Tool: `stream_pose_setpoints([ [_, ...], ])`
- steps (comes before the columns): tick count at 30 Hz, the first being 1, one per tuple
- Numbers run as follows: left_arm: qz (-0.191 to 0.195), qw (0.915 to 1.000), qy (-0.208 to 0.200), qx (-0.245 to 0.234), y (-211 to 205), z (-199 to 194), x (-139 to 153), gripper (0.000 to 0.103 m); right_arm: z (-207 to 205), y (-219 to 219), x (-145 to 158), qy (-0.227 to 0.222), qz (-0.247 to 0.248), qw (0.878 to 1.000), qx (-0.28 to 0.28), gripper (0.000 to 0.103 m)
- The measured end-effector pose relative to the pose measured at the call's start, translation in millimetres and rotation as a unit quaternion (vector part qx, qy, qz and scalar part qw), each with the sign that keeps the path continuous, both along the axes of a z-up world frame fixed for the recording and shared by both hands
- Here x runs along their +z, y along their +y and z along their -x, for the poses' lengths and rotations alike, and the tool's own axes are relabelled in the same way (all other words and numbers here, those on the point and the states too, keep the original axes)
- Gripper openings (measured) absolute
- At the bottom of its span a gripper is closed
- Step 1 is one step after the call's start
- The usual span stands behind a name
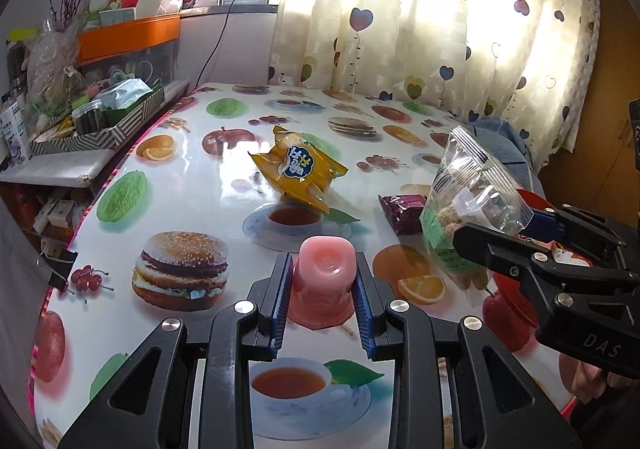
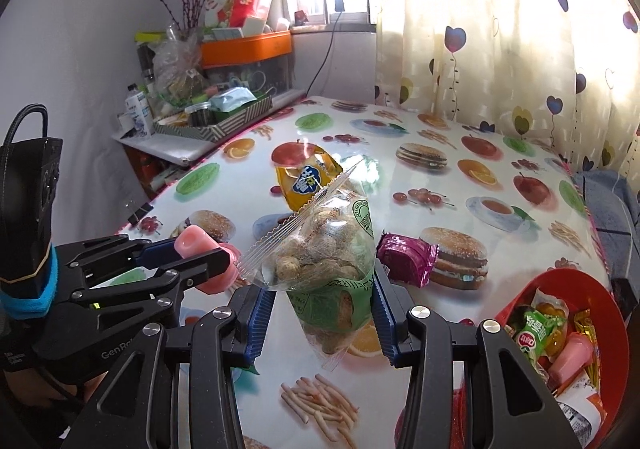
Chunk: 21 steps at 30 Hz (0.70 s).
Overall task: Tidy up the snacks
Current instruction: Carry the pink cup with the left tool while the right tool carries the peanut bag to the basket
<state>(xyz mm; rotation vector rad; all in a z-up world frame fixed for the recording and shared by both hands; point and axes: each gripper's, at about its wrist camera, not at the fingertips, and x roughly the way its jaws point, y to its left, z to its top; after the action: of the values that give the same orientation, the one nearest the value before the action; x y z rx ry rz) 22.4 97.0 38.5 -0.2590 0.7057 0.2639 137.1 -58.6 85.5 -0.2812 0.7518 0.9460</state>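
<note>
Glossy, food-printed oilcloth over the table [image 1: 192, 185], with a yellow snack packet [image 1: 298, 169] lying mid-table and a magenta wrapped snack [image 2: 406, 257] just beside the held bag. Red bowl [image 2: 612, 313] at the near right edge, already filled with jelly cups and packets. Striped tray [image 2: 224, 127] of clutter on the side shelf. Left gripper [image 1: 323, 289] tilted down, pads pinching a pink jelly cup [image 1: 325, 269]. Right gripper [image 2: 323, 319] likewise angled down, clamping a clear bag of peanuts [image 2: 324, 265] above the table, just beside the other gripper.

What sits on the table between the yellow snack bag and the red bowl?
A purple wrapped snack lies between the yellow snack bag and red bowl, clearest in the right wrist view.
</note>
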Motion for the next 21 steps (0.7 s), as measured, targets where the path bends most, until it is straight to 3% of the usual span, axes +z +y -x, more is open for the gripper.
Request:
stream_pose_setpoints([
  [21,-0.006,0.9996,-0.007,-0.028,-26.8,-5.7,13.2,0.030,7.5,-23.5,9.8,-0.011,-0.006,1.000,-0.019,0.043],
])
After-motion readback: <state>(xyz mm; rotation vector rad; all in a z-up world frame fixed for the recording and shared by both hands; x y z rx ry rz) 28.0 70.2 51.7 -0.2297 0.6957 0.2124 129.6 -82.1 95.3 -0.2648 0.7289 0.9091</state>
